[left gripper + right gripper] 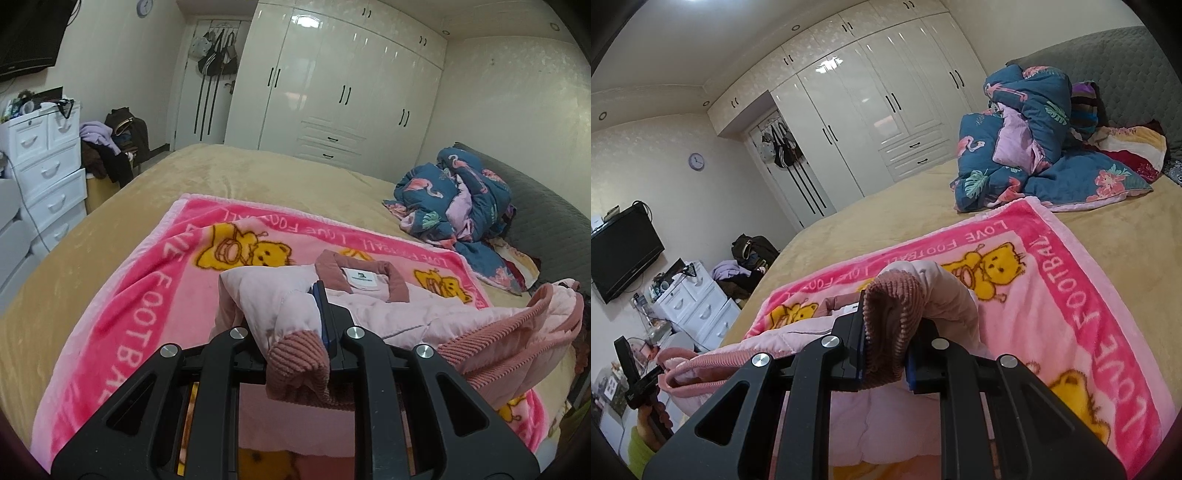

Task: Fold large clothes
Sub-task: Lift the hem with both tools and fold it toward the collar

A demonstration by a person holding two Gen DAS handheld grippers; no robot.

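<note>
A pale pink quilted jacket (388, 314) with dusty-rose corduroy collar and cuffs lies on a bright pink bear-print blanket (147, 280) spread over the bed. My left gripper (314, 317) is shut on one sleeve, whose corduroy cuff (295, 358) droops over the jaws. In the right wrist view, my right gripper (886, 354) is shut on the other sleeve's corduroy cuff (890, 314), which is bunched between its fingers. The jacket's body (768, 339) hangs to the left of it. Its collar and white label (364, 282) face up.
The tan bedspread (258, 177) stretches toward white wardrobes (332, 92). A crumpled blue flamingo quilt (458, 199) is heaped by the grey headboard (546, 221). A white drawer unit (48, 166) and a clothes pile (110, 144) stand left of the bed.
</note>
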